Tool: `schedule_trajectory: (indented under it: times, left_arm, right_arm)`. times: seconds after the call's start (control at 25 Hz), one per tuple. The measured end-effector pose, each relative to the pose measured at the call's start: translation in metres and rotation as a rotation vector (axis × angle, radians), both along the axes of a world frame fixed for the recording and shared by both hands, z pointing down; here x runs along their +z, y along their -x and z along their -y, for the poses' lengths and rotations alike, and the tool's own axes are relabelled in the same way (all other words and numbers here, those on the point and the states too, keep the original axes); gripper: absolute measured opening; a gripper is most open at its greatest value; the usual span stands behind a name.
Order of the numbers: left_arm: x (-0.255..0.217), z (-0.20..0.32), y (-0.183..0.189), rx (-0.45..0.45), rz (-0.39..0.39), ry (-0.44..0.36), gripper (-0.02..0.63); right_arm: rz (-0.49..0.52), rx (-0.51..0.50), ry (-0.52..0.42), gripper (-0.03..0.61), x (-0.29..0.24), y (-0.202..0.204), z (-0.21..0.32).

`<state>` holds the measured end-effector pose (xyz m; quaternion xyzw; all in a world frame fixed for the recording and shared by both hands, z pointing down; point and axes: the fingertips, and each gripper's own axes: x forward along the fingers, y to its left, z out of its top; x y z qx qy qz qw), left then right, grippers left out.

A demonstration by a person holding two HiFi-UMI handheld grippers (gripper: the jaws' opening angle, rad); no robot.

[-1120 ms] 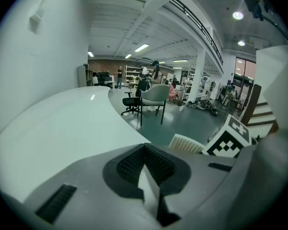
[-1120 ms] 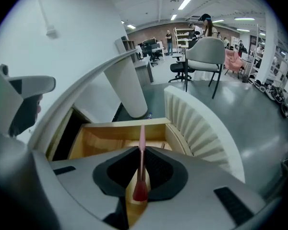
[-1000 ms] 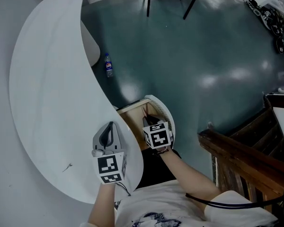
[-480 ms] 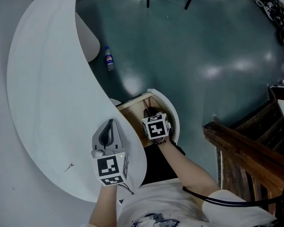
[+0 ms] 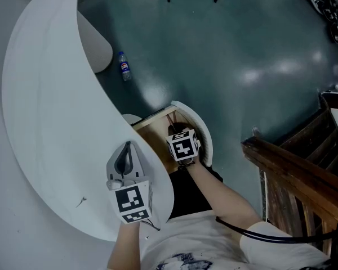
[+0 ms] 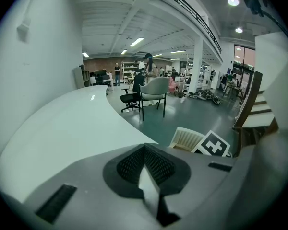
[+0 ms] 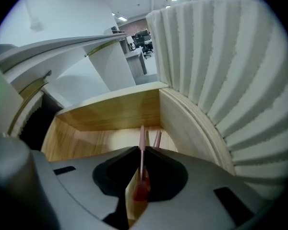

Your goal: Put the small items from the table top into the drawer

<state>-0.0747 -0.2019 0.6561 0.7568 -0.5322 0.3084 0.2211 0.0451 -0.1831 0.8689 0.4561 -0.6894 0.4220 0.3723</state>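
Wooden drawer (image 7: 110,113) below, pink stick (image 7: 142,137) clamped in right tongs (image 7: 141,151)

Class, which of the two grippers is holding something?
The right gripper: its jaws pinch a thin pink stick over the drawer; the left gripper is empty.

The white crescent-shaped surface (image 5: 50,122) is smooth, with a curved inner edge. A small dark item (image 5: 81,199), too small to identify, lies on it near the person's end. On the glossy dark teal floor (image 5: 225,55), a plastic bottle with a blue label (image 5: 123,66) sits just beside the surface's base.
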Motion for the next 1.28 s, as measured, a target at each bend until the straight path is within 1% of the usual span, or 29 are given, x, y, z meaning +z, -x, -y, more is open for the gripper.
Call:
schedule_trajectory:
  times: [0.32,0.48,0.72,1.0,1.28]
  left_arm:
    - [0.005,-0.001,-0.003,0.013,0.041,0.01,0.025]
    - [0.006,0.0,-0.003,0.018,0.05,0.013,0.023]
    - [0.005,0.001,-0.002,0.009,0.046,0.008,0.023]
    - [0.008,-0.002,-0.002,0.011,0.057,0.009,0.023]
    - [0.006,-0.002,-0.002,0.005,0.062,0.007,0.024]
  right_arm:
    - [-0.01,-0.017,0.006,0.06,0.011,-0.001,0.0]
    - [-0.027,-0.041,0.014,0.06,0.013,0.002,0.002]
    - [-0.025,-0.042,0.029,0.06,0.017,0.005,0.003]
    - [-0.026,-0.05,0.047,0.06,0.023,0.006,-0.002]
    - [-0.023,-0.046,0.042,0.06,0.02,0.004,-0.004]
